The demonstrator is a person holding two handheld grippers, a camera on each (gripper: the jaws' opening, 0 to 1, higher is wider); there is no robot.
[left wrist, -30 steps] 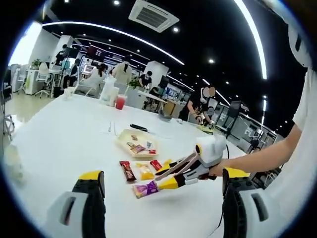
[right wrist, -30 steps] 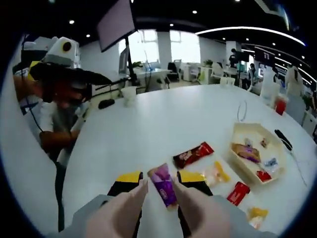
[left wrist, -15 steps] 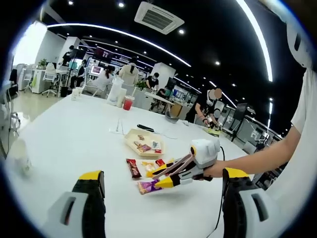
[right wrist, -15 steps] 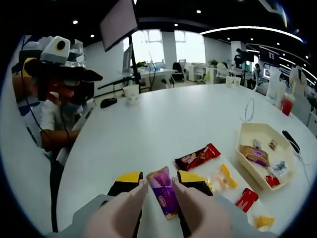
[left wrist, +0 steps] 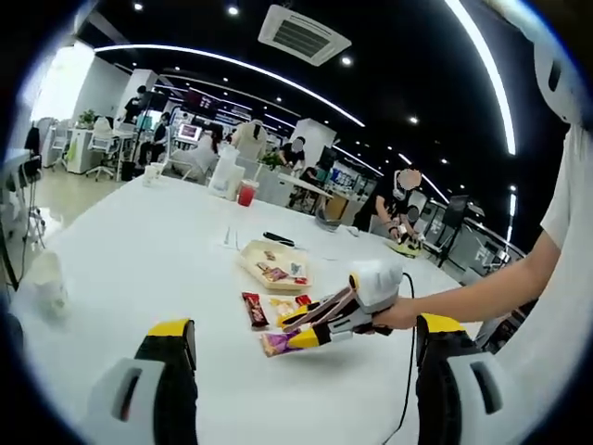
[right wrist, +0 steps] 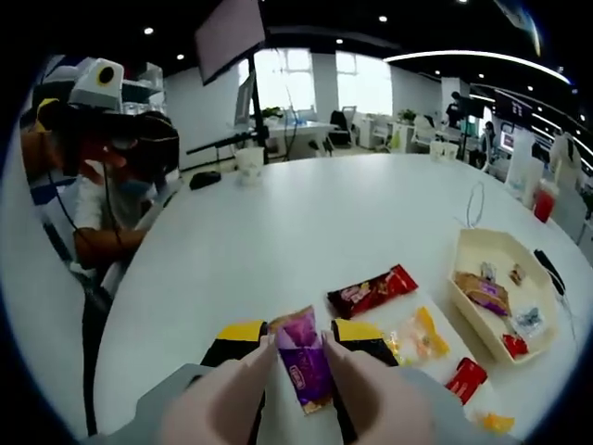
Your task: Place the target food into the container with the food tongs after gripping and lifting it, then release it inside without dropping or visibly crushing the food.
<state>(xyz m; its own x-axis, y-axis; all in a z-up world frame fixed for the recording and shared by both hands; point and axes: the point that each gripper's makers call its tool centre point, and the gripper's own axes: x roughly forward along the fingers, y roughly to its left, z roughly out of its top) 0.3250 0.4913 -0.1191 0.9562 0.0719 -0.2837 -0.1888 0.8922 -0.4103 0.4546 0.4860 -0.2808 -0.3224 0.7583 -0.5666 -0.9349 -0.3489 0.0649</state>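
Right gripper view: the right gripper [right wrist: 298, 341] is seen from behind, its two pale tong blades running up to yellow-and-black tips. The tips are closed in on a purple snack packet [right wrist: 298, 363], one at each side of it, with only the packet's width left between them. The packet is tilted, its upper end sticking out just past the tips. Whether it is lifted clear of the white table [right wrist: 306, 232] cannot be told.

Just beyond the tips a red-brown snack bar [right wrist: 372, 289] is lying on the table, with a yellow-ended clear packet [right wrist: 419, 337] to its right and a small red packet [right wrist: 466, 379] nearer the view's lower edge. The beige hexagonal tray [right wrist: 466, 254] is seen further right, apart from the gripper, with several small wrapped items [right wrist: 484, 290] already lying in it.

In the left gripper view the left gripper [left wrist: 301, 345] is held above the table, its yellow-capped jaws wide apart with nothing between them. The right gripper [left wrist: 298, 336] is seen across the table, held by a person's hand [left wrist: 397, 316], the purple packet [left wrist: 275, 342] pinched at its tips. The tray [left wrist: 255, 274] is sitting further back, beyond the loose snacks, near a red drink cup [left wrist: 246, 194].
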